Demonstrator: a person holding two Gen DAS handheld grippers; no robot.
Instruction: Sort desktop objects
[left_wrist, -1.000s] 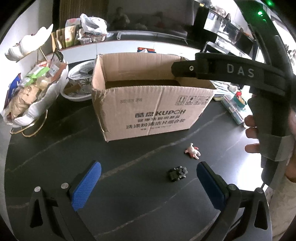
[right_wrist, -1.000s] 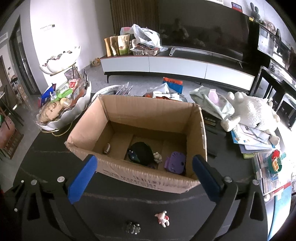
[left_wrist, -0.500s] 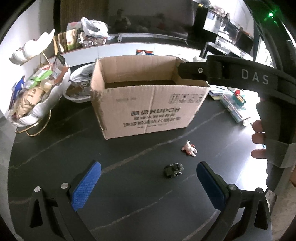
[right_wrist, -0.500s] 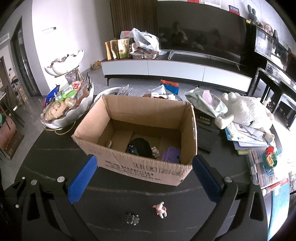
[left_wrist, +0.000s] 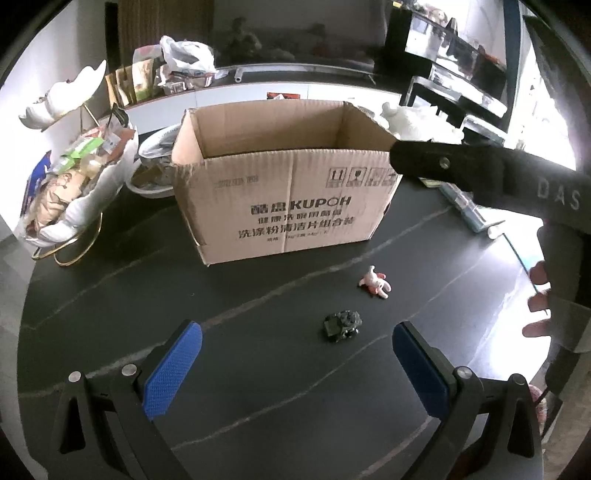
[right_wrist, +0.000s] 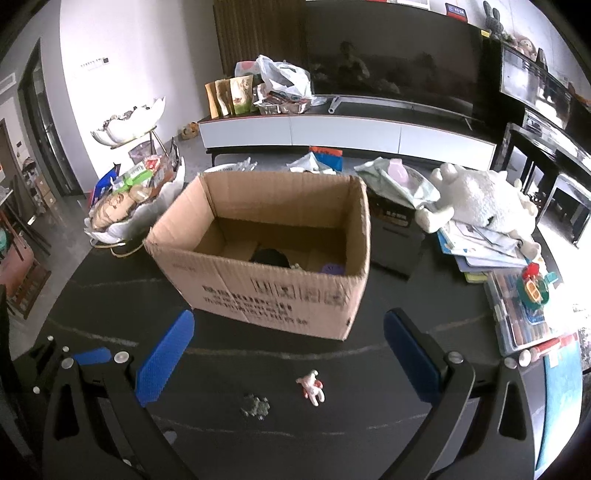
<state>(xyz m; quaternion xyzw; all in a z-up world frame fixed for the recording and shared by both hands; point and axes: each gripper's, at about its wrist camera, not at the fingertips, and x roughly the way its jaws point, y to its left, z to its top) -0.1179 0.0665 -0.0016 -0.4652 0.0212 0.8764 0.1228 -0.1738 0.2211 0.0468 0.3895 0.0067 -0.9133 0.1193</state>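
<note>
An open cardboard box stands on the dark table. A black item and a purple item show inside it. In front of the box lie a small pink-and-white figure and a small dark toy vehicle. My left gripper is open above the table, the dark toy between and just beyond its fingertips. My right gripper is open, empty, above both toys; its black body crosses the right of the left wrist view, with a hand on it.
A white shell-shaped basket of snacks stands left of the box. At the right sit a white plush toy, stacked books and a clear case of pens. A TV cabinet runs behind.
Both grippers have drawn back from the box toward the near table edge. The right gripper has dropped lower, so the box's inside shows less. Both stay open; the toys have not moved.
</note>
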